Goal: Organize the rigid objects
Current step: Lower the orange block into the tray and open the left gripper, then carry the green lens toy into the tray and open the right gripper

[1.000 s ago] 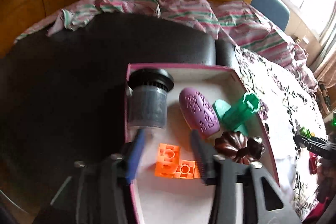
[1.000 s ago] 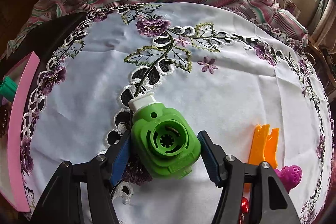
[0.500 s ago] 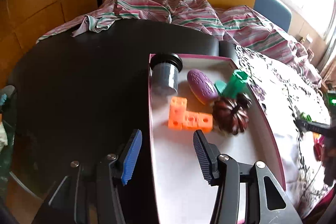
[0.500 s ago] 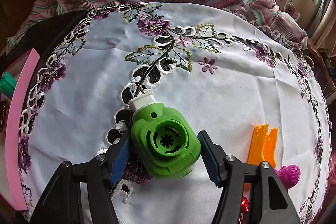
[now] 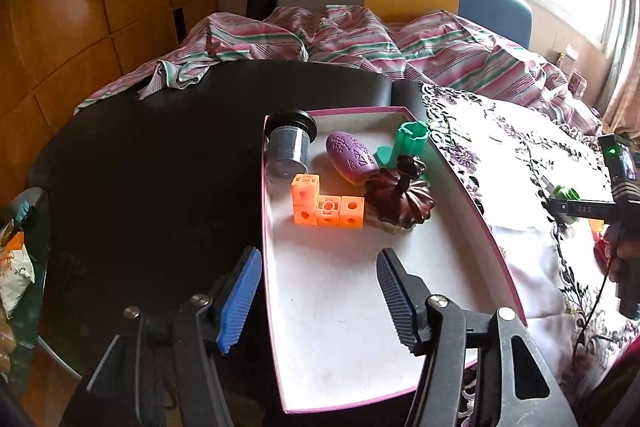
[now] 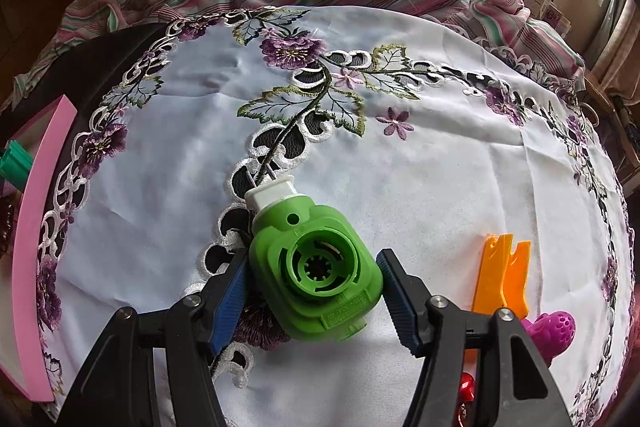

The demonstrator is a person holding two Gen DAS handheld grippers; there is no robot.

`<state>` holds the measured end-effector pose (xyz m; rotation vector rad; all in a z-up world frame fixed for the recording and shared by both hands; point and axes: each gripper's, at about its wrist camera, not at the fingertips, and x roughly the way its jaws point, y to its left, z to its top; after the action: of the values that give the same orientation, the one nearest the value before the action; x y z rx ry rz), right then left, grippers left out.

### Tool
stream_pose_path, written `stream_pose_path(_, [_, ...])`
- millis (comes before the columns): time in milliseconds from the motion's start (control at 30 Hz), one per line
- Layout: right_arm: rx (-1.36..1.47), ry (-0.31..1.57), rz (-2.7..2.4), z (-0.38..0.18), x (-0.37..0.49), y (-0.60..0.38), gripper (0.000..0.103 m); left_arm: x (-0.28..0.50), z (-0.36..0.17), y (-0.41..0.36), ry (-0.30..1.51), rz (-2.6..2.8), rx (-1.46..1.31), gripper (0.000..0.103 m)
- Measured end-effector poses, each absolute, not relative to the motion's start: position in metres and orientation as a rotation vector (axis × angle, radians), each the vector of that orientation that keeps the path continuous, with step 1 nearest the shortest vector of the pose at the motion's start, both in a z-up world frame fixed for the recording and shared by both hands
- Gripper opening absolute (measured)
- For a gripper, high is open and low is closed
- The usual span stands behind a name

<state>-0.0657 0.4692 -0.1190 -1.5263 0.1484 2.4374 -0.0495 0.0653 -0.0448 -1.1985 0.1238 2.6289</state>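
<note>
A pink-rimmed box [image 5: 476, 211] with a white floor holds an orange block piece [image 5: 326, 207], a brown pumpkin [image 5: 400, 203], a purple oval [image 5: 352, 157], a green tube piece [image 5: 408, 143] and a dark cylinder [image 5: 290, 149]. My left gripper [image 5: 318, 263] hangs over the box's near left wall, its jaws opening with nothing between them. Over the embroidered white cloth [image 6: 400, 187], my right gripper [image 6: 314, 263] is shut on a green plastic housing [image 6: 316, 267] with a white nozzle. In the left wrist view the right gripper [image 5: 560, 205] shows at the far right edge.
An orange forked piece [image 6: 504, 275], a magenta perforated toy [image 6: 554, 331] and a small red thing [image 6: 466, 387] lie on the cloth at the right. The box's pink wall [image 6: 32, 247] stands at the left. Black tabletop [image 5: 160, 167] lies left of the box; striped fabric [image 5: 360, 43] is heaped behind.
My left gripper has drawn back and up from the orange blocks, which stay in the box, and its jaws stand wider. The right gripper and the green housing have not moved.
</note>
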Motion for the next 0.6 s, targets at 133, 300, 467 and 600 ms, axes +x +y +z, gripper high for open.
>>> stream_pose_path(133, [-1.522, 0.119, 2.437, -0.119, -0.066, 0.467, 0.064, -0.049, -0.046, 0.068, 0.124, 2.615, -1.210, 0.061])
stream_pose_path(300, [-1.519, 0.091, 2.434, -0.119, -0.066, 0.465, 0.064, -0.048, -0.049, 0.070, 0.125, 2.605, -1.226, 0.061])
stream_pose_path(467, [-1.517, 0.074, 2.433, -0.119, -0.066, 0.464, 0.064, -0.047, -0.054, 0.067, 0.117, 2.599, -1.258, 0.061])
stream_pose_path(600, [-1.518, 0.061, 2.434, -0.118, -0.067, 0.463, 0.064, -0.045, -0.057, 0.065, 0.109, 2.597, -1.275, 0.061])
